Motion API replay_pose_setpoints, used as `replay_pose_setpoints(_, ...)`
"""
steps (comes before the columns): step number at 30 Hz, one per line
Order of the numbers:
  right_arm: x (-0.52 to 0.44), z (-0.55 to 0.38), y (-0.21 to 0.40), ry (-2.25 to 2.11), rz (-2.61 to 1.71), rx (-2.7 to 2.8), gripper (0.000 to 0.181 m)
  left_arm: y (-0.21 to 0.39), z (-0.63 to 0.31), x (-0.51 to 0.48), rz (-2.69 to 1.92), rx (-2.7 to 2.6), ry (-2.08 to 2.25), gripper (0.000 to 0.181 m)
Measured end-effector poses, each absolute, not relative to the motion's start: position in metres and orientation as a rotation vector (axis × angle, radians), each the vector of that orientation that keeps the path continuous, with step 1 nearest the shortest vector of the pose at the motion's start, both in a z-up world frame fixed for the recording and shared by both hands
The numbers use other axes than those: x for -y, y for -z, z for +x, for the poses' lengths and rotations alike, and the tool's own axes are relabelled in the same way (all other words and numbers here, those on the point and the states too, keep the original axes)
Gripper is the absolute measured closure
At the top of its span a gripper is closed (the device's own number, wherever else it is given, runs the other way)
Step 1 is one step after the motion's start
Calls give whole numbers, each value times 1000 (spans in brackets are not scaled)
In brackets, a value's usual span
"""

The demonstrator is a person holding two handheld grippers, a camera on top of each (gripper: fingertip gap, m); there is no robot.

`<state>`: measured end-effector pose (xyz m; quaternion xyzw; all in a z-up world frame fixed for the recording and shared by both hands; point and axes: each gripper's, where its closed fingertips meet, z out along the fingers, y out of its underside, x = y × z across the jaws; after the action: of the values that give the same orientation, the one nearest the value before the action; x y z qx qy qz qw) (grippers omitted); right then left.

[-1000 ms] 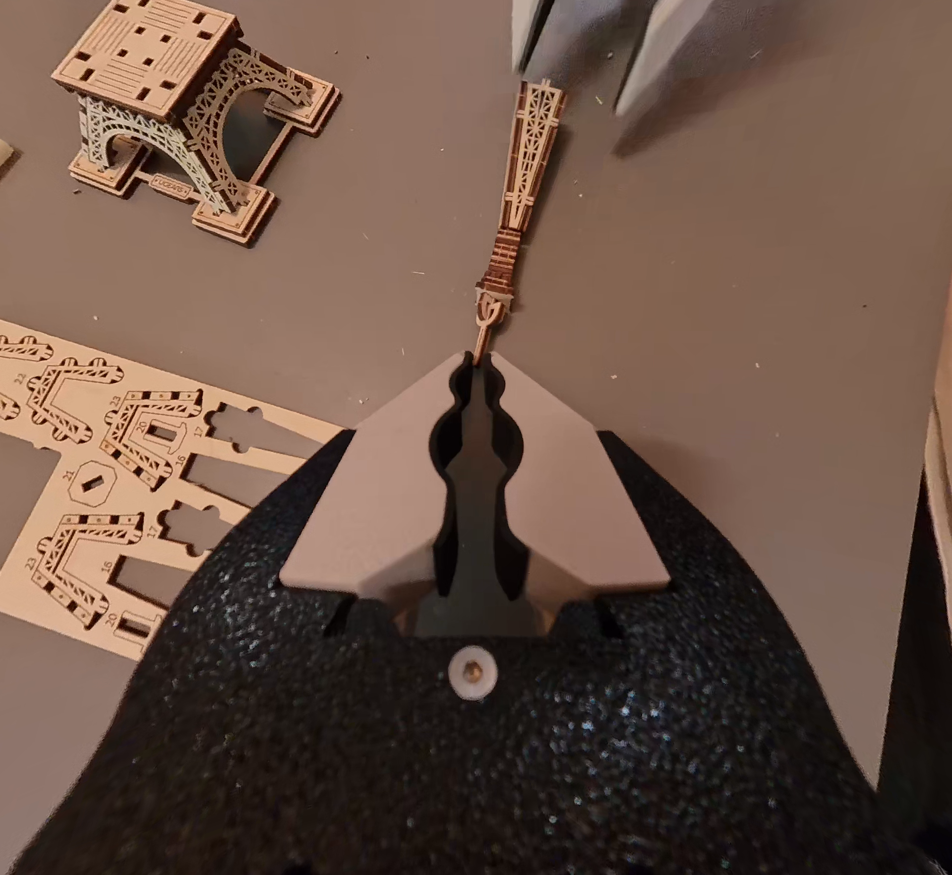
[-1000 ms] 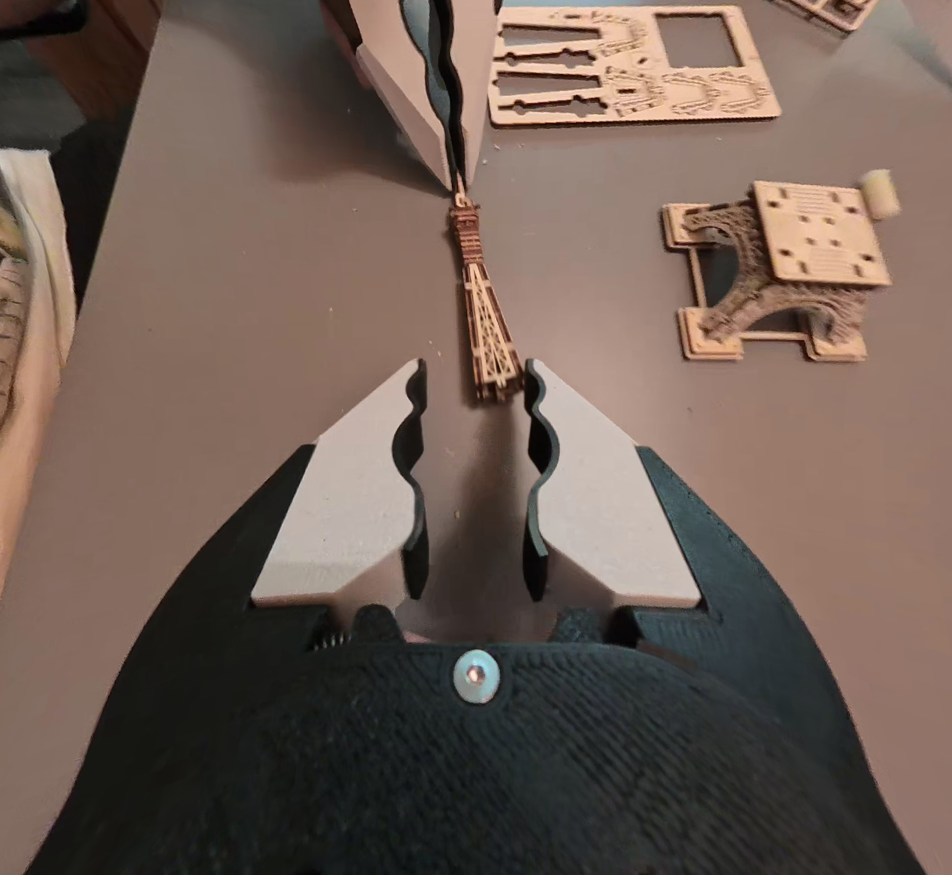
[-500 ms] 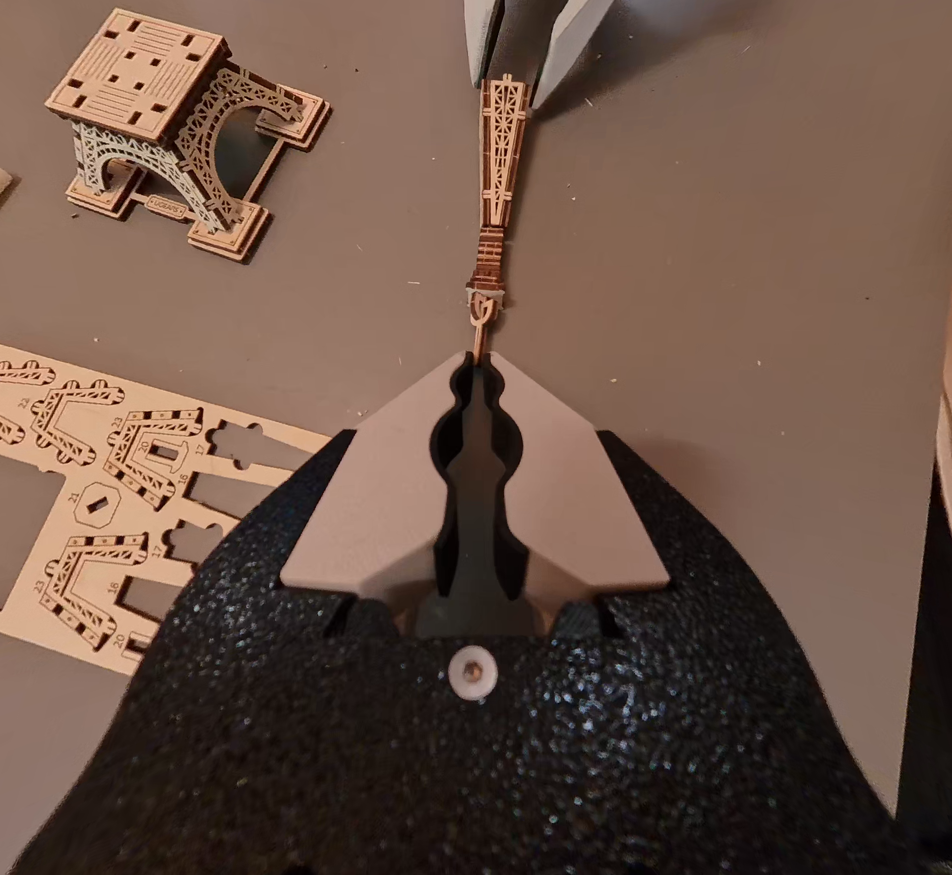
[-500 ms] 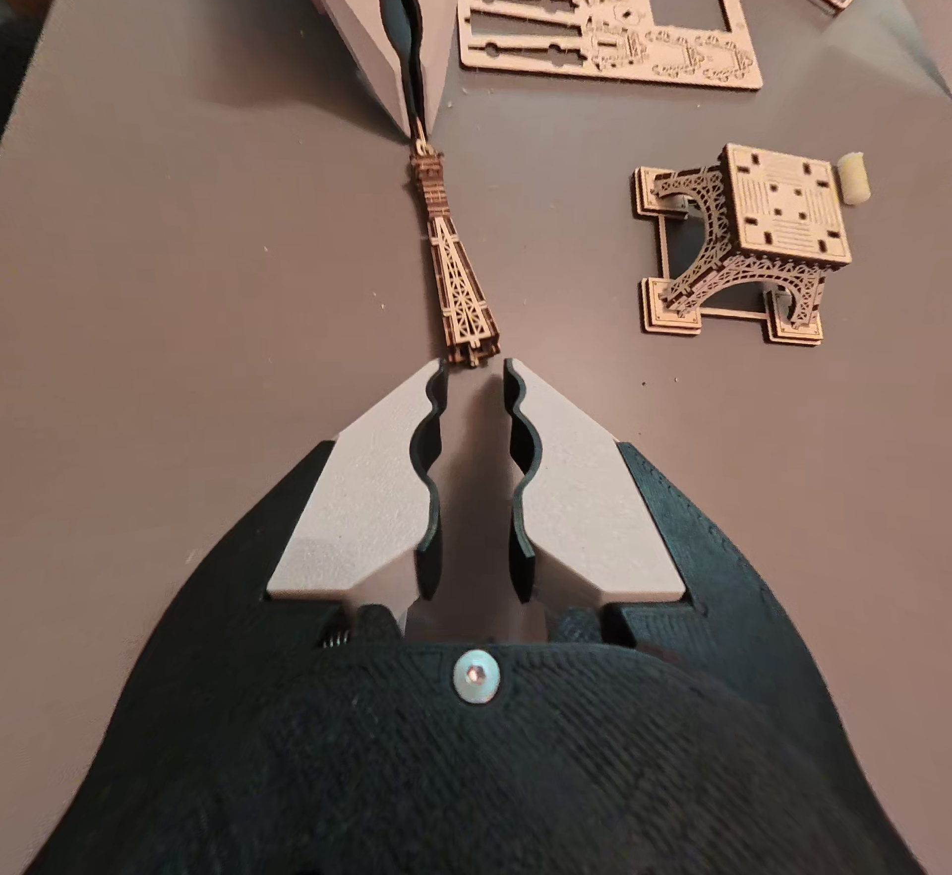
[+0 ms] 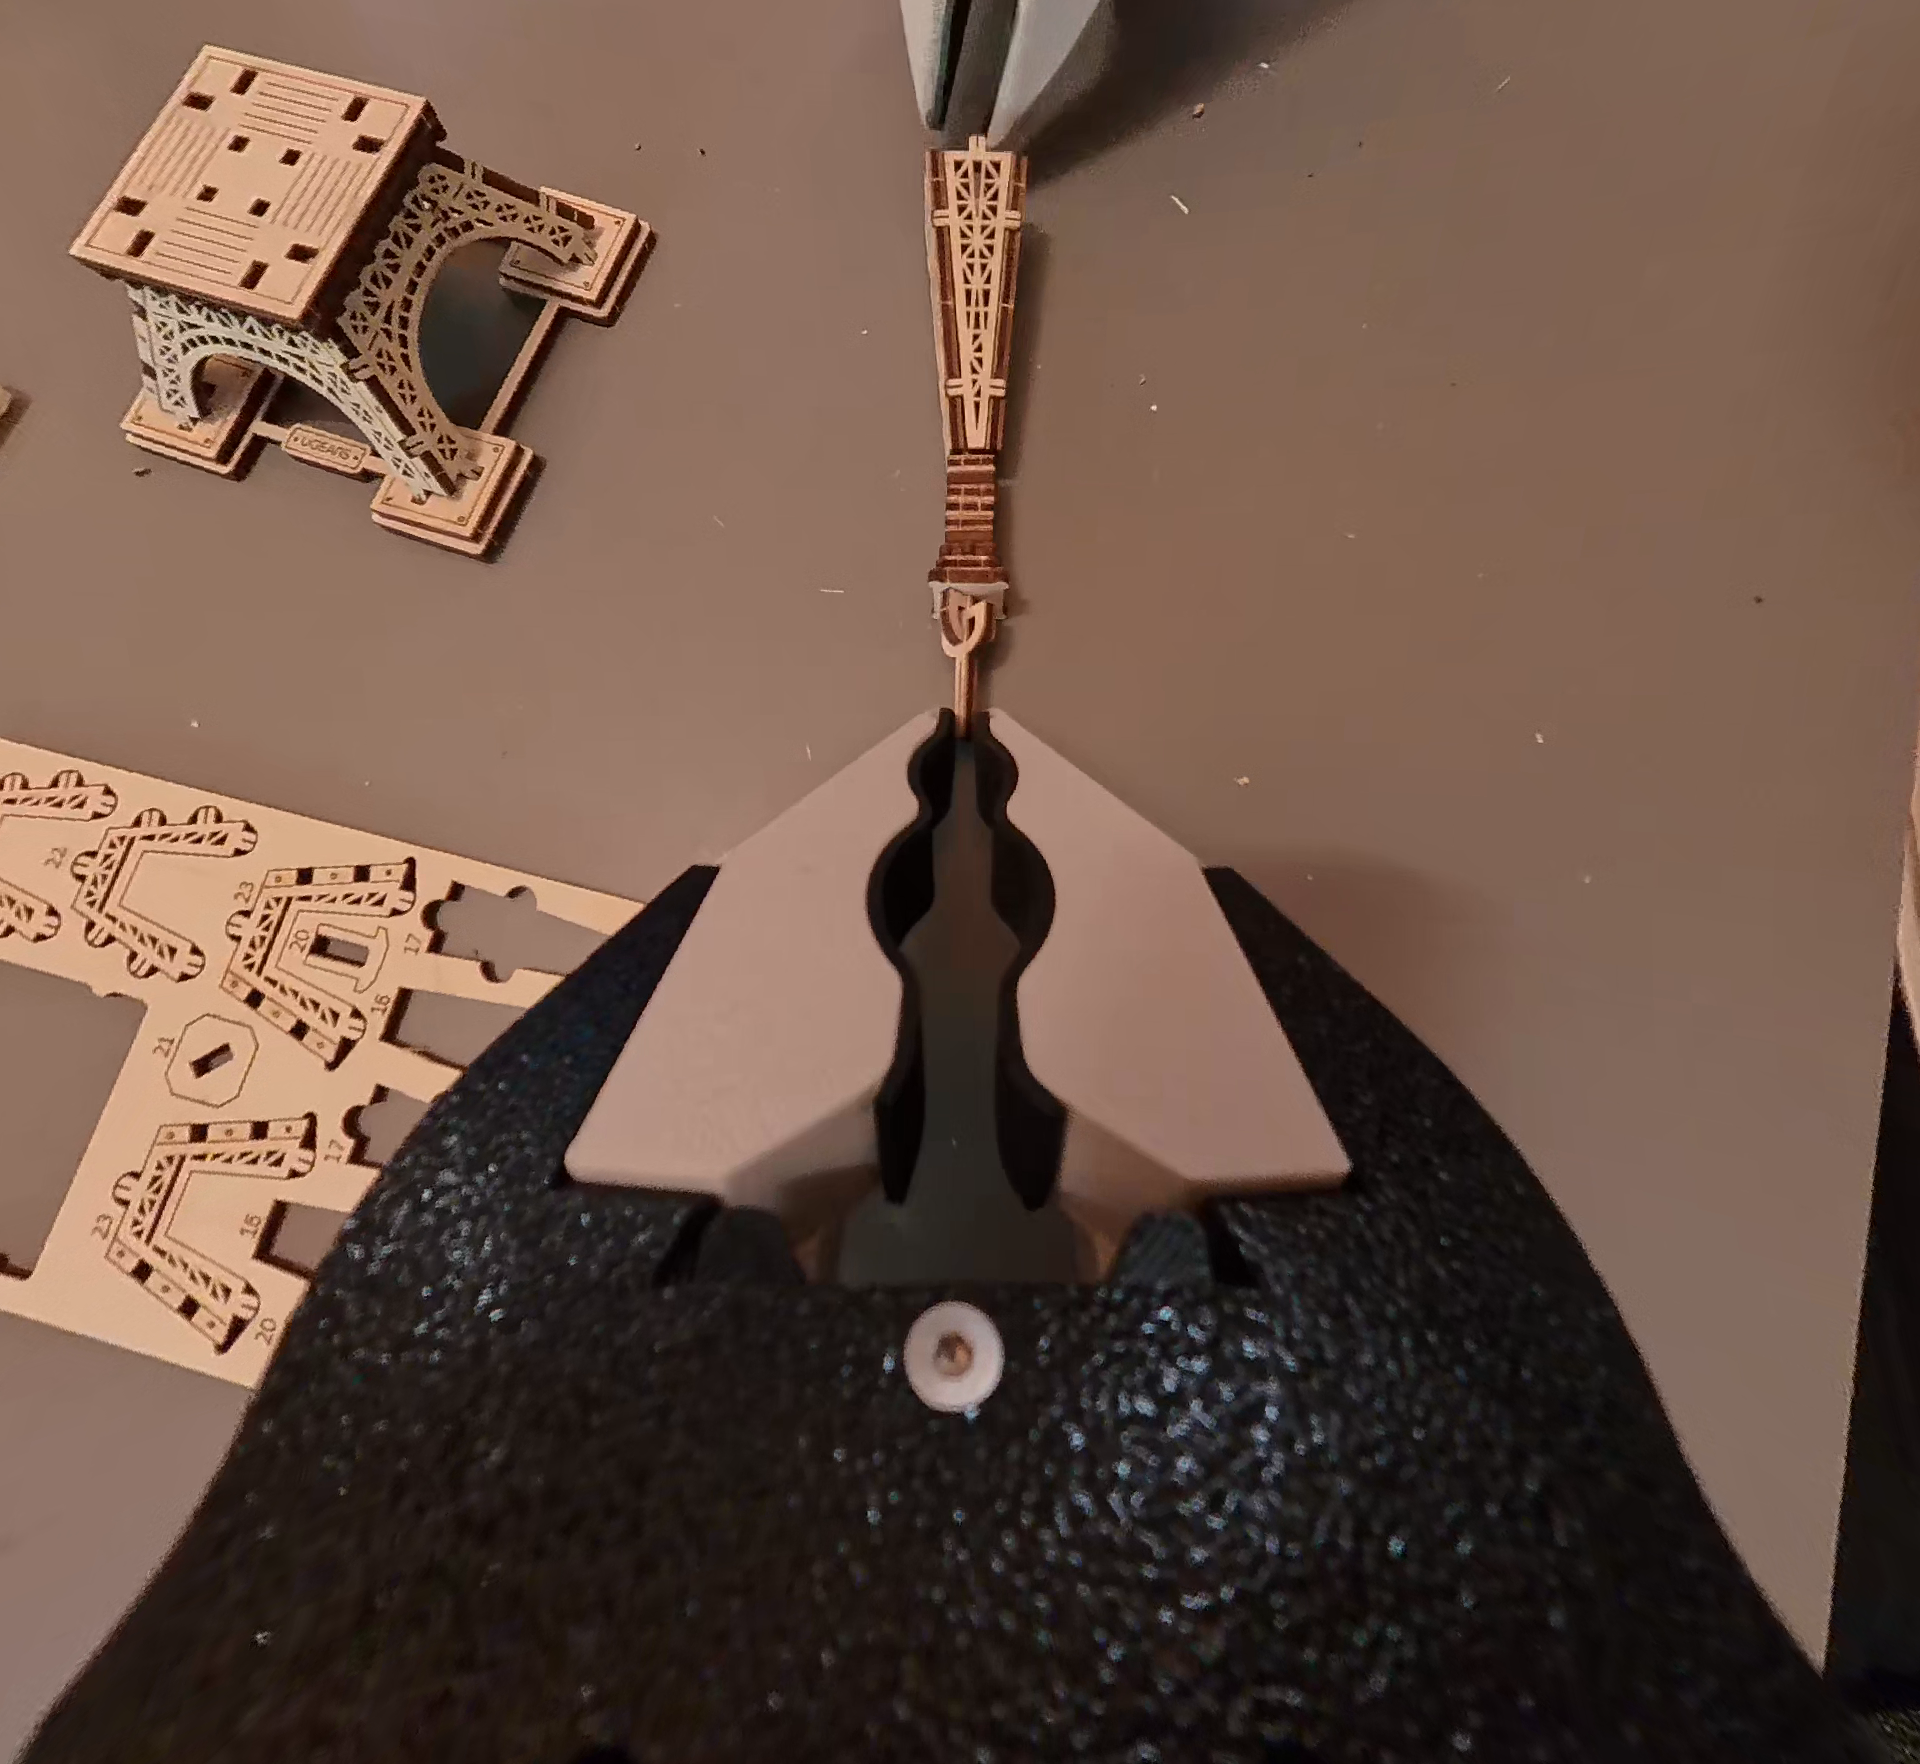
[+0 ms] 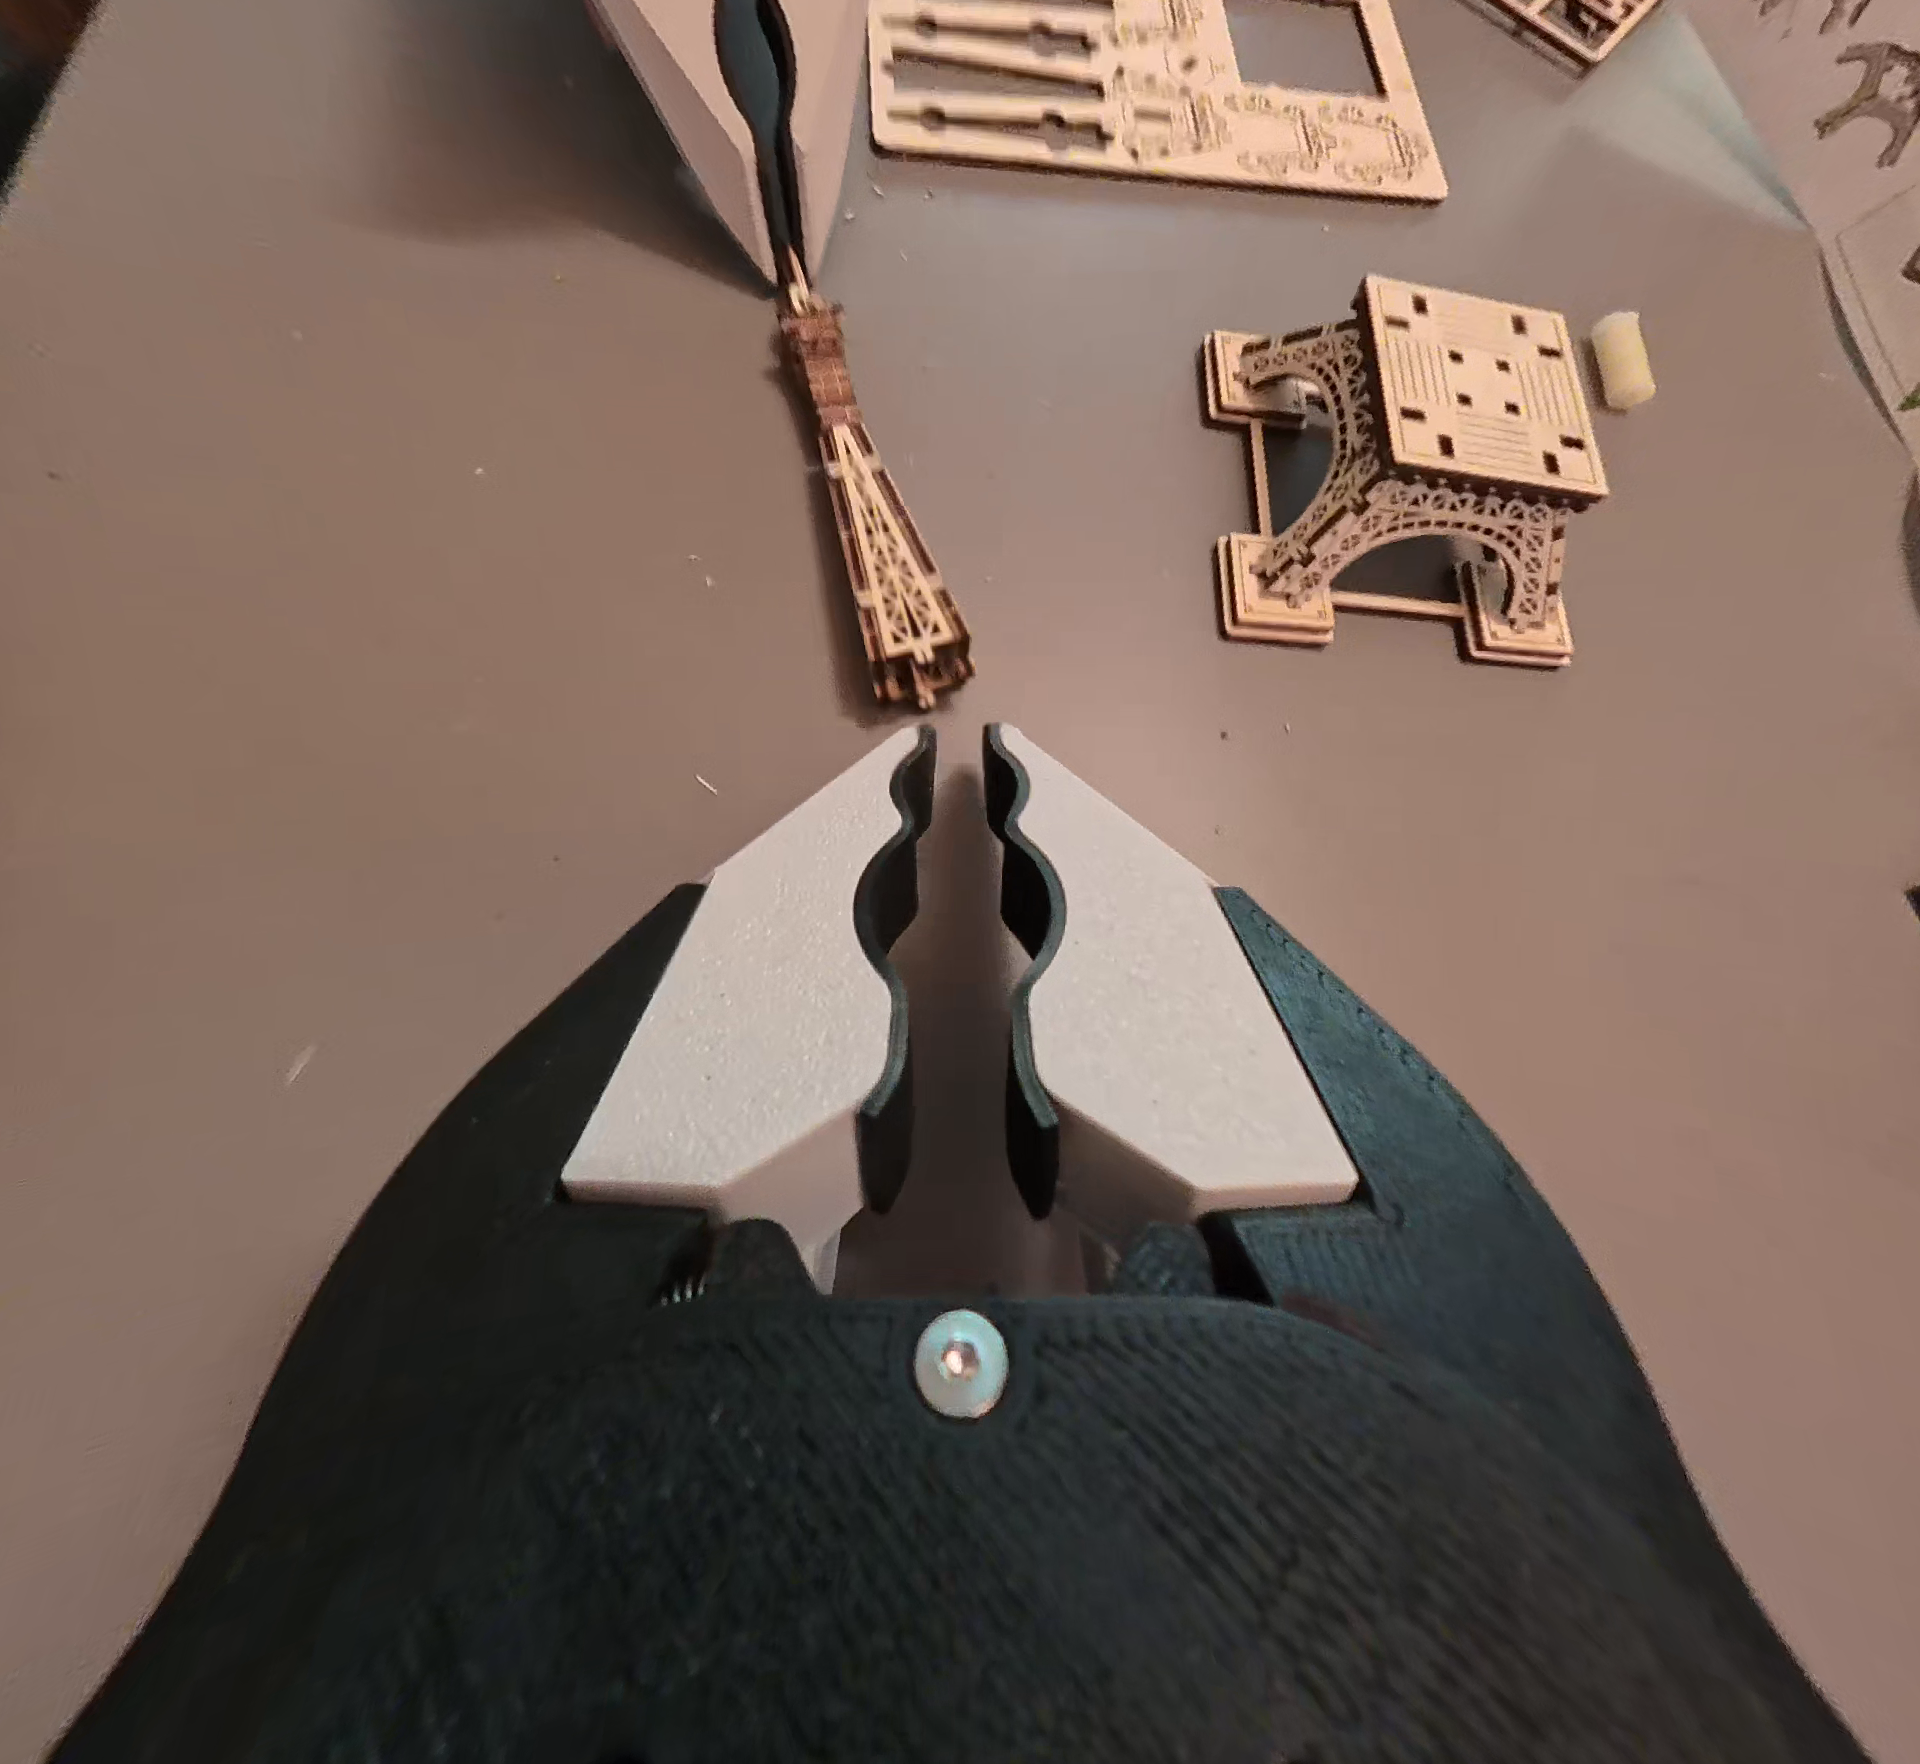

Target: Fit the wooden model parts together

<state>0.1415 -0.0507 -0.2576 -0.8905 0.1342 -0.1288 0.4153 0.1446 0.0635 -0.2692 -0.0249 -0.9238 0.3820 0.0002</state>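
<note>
Grey-brown tabletop, scattered with laser-cut wooden sheets and specks of debris. Tower spire lying flat mid-table, thin tip toward left gripper, wide lattice end toward right gripper. Arched tower base standing well apart, to one side, slotted deck facing up.

Step in hand, as judged: securing the spire at both ends for lifting onto the base. Best done by keeping the pinch on the tip light, since that finial looks fragile, and taking the load at the wide end. Worth opening the right gripper wider before advancing, gap looks narrower than the spire's foot. Then squaring the foot to the deck slots, lowering straight, no twisting.

Left gripper: clenched, tips pinching the spire's thin finial, nothing else touched. Right gripper: parted only by a narrow slit, holding nothing, tips just short of the spire's wide end; contact with it not clear. Small pale cylinder beside the base, untouched.
</note>
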Motion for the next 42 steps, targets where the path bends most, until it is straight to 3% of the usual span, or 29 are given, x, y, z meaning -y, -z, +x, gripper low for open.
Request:
replay_pose_setpoints(30, 37, 147, 254, 398, -2195, -398, 181, 269, 141, -59, -19, 2932, -1205, 181)
replay_pose_setpoints(42, 36, 146, 263, 503, -2263, -359, 181, 265, 141, -57, 39, 2924, -1301, 173)
